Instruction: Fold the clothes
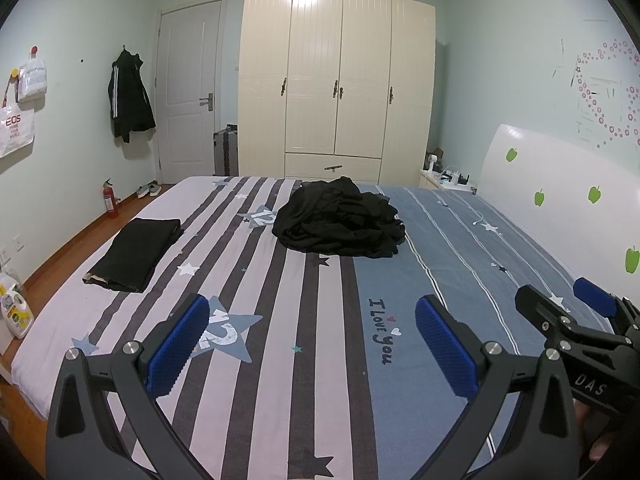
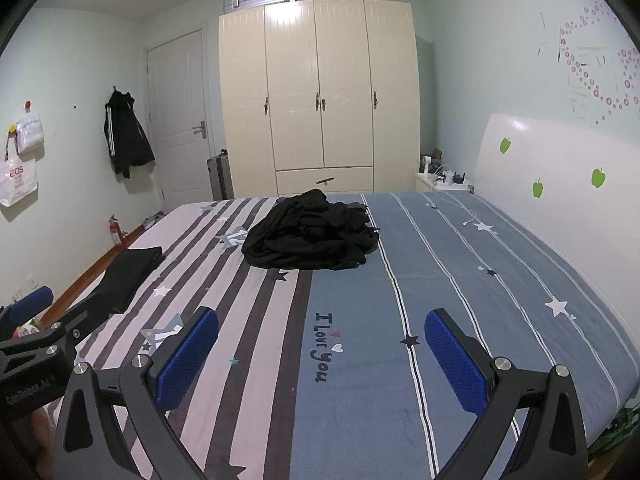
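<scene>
Blue-striped bedsheet lettered "I Love you", "12" stars.

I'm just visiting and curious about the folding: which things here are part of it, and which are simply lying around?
Part of the job:
- crumpled black pile
- folded black garment
- bed
- left gripper, open
- right gripper, open

Just lying about:
- hanging jacket
- fire extinguisher
- detergent bottle
- wardrobe
</scene>
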`<action>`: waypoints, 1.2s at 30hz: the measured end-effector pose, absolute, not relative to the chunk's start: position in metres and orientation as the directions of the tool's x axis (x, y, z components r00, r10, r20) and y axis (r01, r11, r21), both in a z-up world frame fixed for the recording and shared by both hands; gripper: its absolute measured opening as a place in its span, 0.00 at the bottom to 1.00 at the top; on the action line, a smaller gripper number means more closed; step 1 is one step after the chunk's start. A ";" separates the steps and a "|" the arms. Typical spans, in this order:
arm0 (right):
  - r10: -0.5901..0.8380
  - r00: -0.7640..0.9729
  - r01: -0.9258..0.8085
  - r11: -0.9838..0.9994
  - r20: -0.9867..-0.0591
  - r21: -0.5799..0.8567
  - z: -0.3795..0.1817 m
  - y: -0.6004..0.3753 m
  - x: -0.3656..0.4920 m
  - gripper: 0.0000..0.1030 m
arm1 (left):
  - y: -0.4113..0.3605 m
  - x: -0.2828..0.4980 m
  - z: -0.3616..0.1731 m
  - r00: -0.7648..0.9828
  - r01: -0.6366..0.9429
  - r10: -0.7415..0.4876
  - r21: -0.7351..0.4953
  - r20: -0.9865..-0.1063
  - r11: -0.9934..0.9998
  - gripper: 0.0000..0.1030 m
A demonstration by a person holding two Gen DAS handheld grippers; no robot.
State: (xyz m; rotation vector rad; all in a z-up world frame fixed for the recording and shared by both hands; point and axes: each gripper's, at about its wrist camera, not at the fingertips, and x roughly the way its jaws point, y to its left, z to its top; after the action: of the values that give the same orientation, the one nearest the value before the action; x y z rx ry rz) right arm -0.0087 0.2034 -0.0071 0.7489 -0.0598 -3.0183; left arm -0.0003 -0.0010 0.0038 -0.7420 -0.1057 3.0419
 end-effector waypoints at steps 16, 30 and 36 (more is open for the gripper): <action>-0.047 -0.884 0.025 -0.998 -0.465 0.053 -0.009 0.202 -0.013 0.99 | 0.000 -0.004 0.003 -0.886 0.015 0.013 -0.058 -0.463 -0.998 0.99; -0.043 -0.887 0.019 -0.998 -0.459 0.056 -0.015 0.199 -0.017 0.99 | -0.007 -0.009 -0.009 -0.888 0.005 0.022 -0.057 -0.459 -0.998 0.99; -0.090 -0.882 0.030 -0.990 -0.462 0.137 -0.050 0.201 -0.039 0.99 | -0.023 -0.026 -0.049 -0.908 -0.046 0.050 -0.020 -0.416 -0.999 0.99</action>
State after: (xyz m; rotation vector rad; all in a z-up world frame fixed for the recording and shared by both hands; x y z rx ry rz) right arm -0.0394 0.2011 -0.0499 0.7420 -0.1943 -2.9826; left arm -0.0256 -0.0232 -0.0492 -0.6594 -0.0148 3.0209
